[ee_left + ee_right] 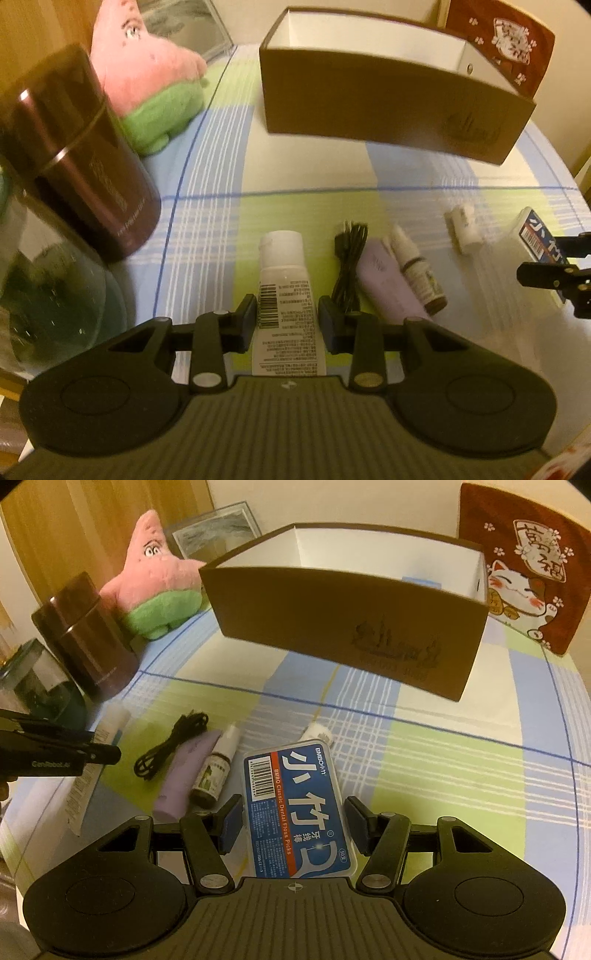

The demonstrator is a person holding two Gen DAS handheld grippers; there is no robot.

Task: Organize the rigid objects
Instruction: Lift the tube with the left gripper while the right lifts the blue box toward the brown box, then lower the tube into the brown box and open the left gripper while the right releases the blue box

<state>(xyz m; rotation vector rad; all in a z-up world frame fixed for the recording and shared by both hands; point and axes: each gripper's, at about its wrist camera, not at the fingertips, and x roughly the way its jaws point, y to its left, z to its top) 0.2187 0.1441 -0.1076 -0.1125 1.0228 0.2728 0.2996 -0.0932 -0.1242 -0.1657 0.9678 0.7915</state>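
The brown box is sitting nearly empty, perhaps holding something blue. The left gripper is pinching the white tube, the right gripper the floss case. The cable, purple tube, dropper bottle and small white bottle are waiting on the tablecloth.

The white tube's lower end hides behind the left gripper.

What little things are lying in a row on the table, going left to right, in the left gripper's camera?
White tube → black cable → purple tube → small dropper bottle → little white roll → floss pick box.
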